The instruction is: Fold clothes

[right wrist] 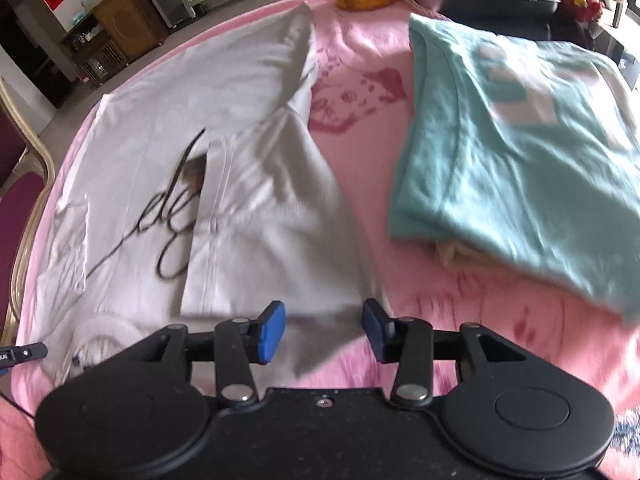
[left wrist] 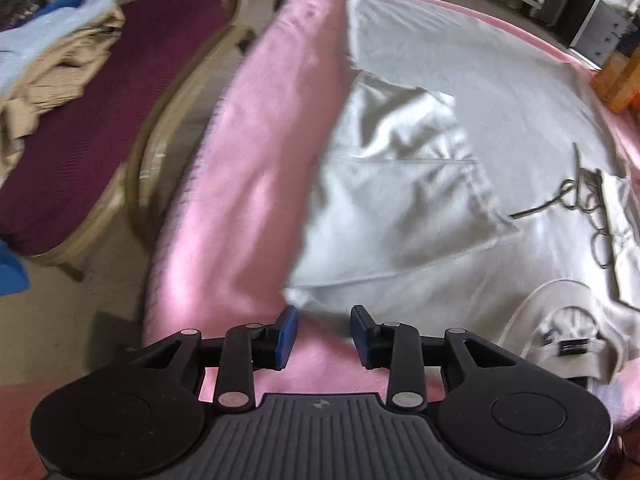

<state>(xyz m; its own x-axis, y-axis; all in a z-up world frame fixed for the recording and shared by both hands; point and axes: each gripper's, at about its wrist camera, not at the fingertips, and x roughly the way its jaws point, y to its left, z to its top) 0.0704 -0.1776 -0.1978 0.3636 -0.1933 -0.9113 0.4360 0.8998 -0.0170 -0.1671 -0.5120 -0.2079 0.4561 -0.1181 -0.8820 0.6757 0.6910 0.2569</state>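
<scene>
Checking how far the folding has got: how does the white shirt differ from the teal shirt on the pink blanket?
The white shirt lies mostly spread out with both sleeves folded inward; the teal shirt is already folded into a compact rectangle. The white shirt bears dark cursive lettering; the teal shirt has pale blocky print. The white shirt lies directly on the pink blanket; the teal shirt seems to sit on another folded garment. Neither is gripped.

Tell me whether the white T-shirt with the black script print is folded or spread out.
Partly folded: both sleeve sides of the white T-shirt with black script print are turned inward, one flap covering part of the lettering, while its body still lies long on the pink blanket.
</scene>
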